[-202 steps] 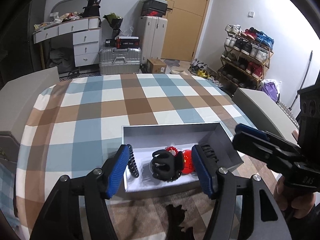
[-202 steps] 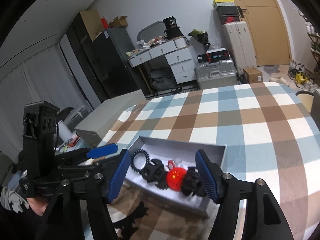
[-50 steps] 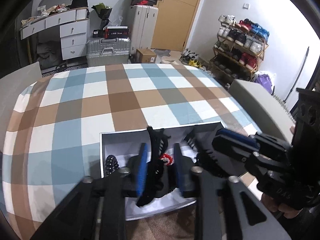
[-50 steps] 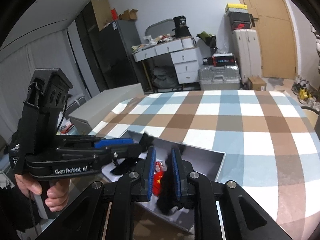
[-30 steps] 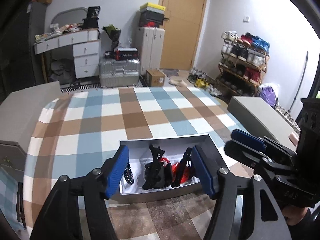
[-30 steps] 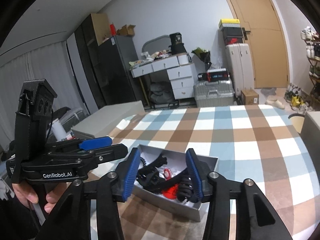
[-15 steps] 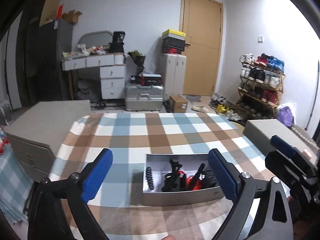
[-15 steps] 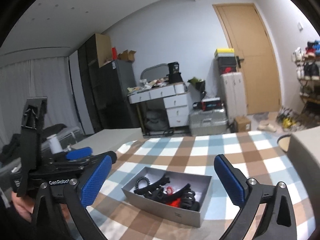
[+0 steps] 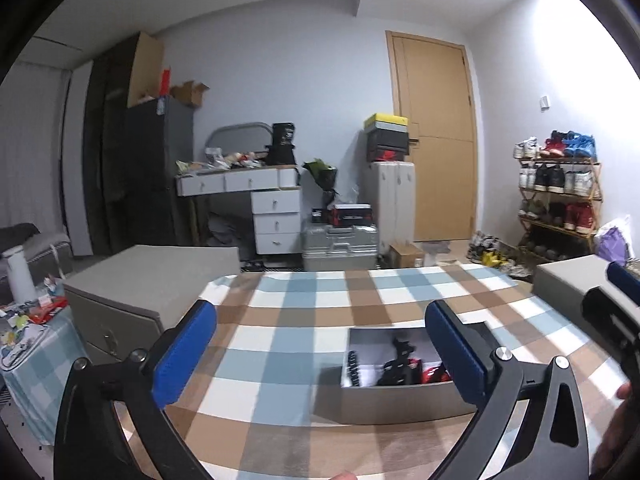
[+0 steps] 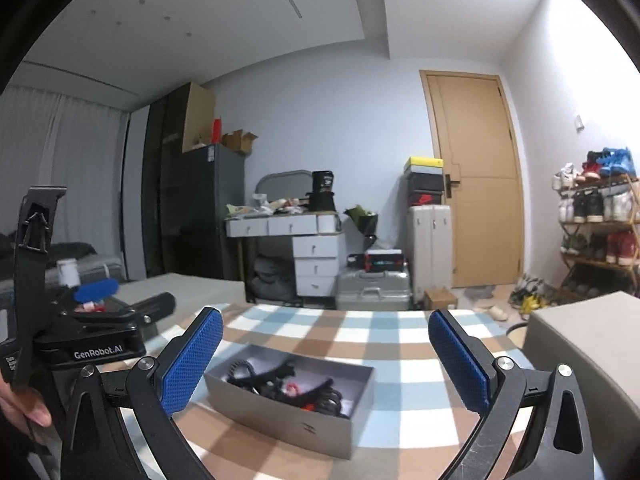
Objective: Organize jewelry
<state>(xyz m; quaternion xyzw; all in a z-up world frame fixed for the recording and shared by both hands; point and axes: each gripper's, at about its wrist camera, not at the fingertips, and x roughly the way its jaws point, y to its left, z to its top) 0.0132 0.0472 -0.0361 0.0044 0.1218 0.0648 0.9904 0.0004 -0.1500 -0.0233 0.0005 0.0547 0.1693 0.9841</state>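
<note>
The jaws of both grippers stand wide apart with nothing between the blue pads. The left gripper's [image 9: 320,356] jaws are opening the last bit; the right gripper's [image 10: 325,356] are spread full. Both hang above the near edge of the table [image 9: 304,344], pointing nearly level across it.

The task's thing, a grey box [image 10: 280,416], sits on the table just beyond the fingertips, clear of both grippers. In it lie black hair claws [image 10: 276,376], a black coil tie [image 9: 353,368] at its left end and something red [image 9: 434,374]. In the left wrist view the box lies to the right, partly behind the right-hand pad [image 9: 456,354]; in the right wrist view it is between the two pads, set at an angle.

The table wears a cloth checked in brown, pale blue and white. Grey chair backs stand beside it on the left [image 9: 148,280] and on the right [image 10: 580,340].

Farther off, a white desk with drawers [image 9: 276,216], its top cluttered, stands against the far wall, with a dark cabinet [image 9: 156,168] to its left. To the right of the desk are a silver suitcase [image 9: 340,244] lying flat, an upright white suitcase [image 9: 394,200] with boxes stacked on top, and a wooden door [image 9: 436,140]. A shoe rack [image 9: 560,200] lines the right wall.
</note>
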